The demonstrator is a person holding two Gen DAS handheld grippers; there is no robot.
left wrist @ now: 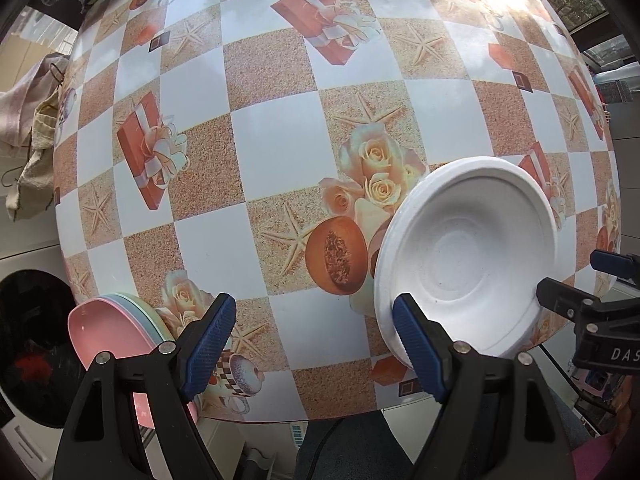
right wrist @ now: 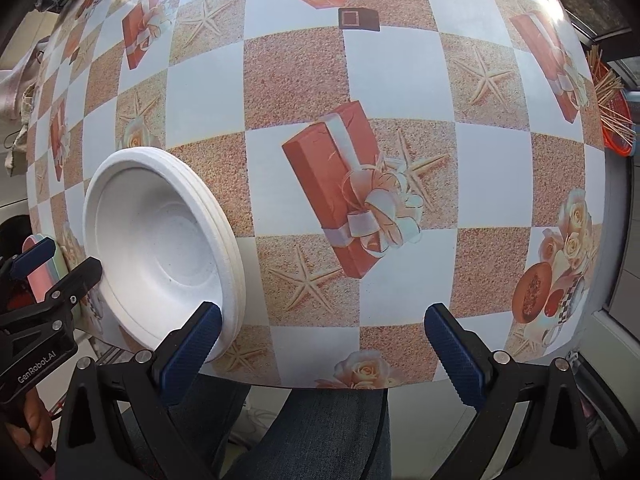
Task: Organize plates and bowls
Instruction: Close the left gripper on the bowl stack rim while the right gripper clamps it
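Note:
A stack of white foam bowls (left wrist: 468, 256) sits near the table's front edge; it also shows in the right wrist view (right wrist: 160, 248). A stack of pastel plates, pink on top (left wrist: 108, 332), lies at the front left corner, partly hidden by my left gripper's arm. My left gripper (left wrist: 316, 344) is open and empty, between the plates and the bowls, its right finger (left wrist: 416, 344) at the bowls' left rim. My right gripper (right wrist: 324, 352) is open and empty, its left finger (right wrist: 196, 348) at the bowls' right rim.
The table (left wrist: 280, 148) has a checked cloth printed with gift boxes, roses and starfish. Cloths (left wrist: 32, 128) hang off its left side. An orange basket of wooden sticks (right wrist: 614, 108) stands beyond the right edge. My legs (right wrist: 320, 432) are below the front edge.

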